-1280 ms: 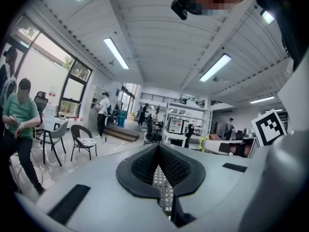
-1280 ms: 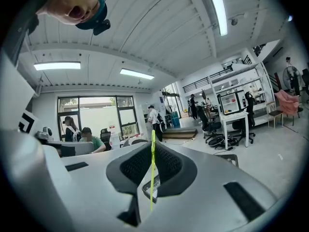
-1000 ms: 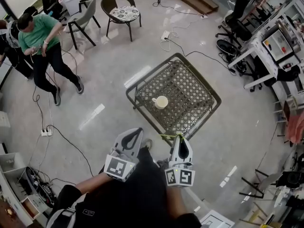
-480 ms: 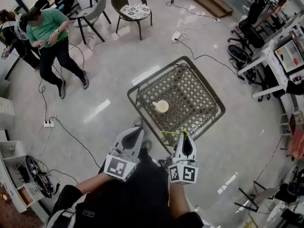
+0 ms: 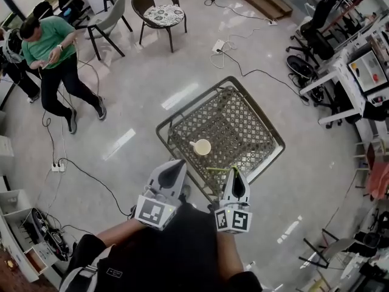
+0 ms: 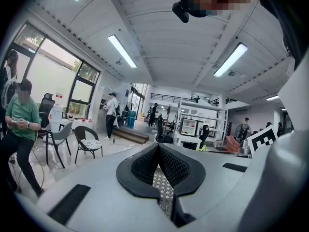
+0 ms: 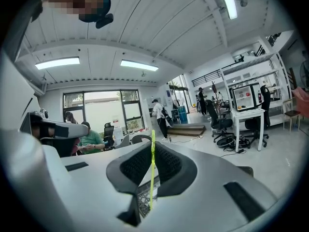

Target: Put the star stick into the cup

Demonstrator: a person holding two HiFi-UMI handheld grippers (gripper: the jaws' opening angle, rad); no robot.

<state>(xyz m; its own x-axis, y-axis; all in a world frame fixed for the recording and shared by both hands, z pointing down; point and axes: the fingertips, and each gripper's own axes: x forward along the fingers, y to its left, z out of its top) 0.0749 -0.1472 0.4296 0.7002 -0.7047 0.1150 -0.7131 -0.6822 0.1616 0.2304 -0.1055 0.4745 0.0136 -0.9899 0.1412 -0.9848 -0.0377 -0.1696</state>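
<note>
Compared with one second ago, the cup on the mesh table now lies nearer to both grippers, so the person has come closer to it. The right gripper is clenched on the star stick, which points left over the near table edge, not yet at the cup. The left gripper is closed on nothing. I judge the approach almost finished; the insertion is not yet done.

Surroundings: open workshop floor, seen from above.
Metal lattice table on glossy grey floor. 1 person in green shirt stands far left, near 1 grey chair and 1 round chair with patterned cushion. Black cable runs to power strip. Monitor at right.
</note>
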